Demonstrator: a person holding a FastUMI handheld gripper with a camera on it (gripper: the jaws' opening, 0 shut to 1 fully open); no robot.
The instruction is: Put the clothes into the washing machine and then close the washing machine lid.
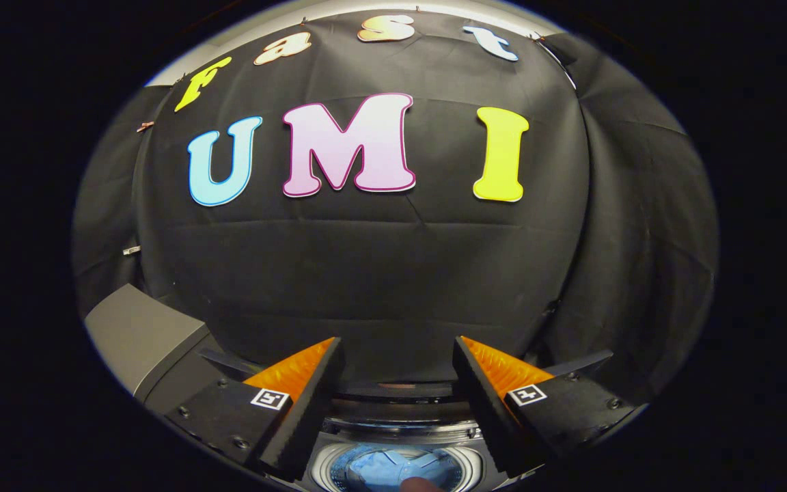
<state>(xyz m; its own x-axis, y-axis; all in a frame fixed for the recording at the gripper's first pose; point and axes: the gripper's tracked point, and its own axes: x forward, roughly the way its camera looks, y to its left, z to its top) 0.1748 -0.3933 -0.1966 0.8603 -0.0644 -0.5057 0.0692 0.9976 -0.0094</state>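
Observation:
My gripper [397,352] is open, its two fingers spread wide with nothing between them, held above the washing machine and facing the booth's black cloth wall. Below and between the fingers lies the round opening of the washing machine drum [339,461], and blue clothes [383,468] lie inside it. A small rounded bit, perhaps a fingertip [423,484], shows at the drum's near rim. The machine's raised grey lid [137,335] stands to the left of my left finger.
The black cloth wall [393,273] hangs close behind the machine and wraps round to the right. The machine's dark top panel [397,391] runs between the fingers just beyond the drum.

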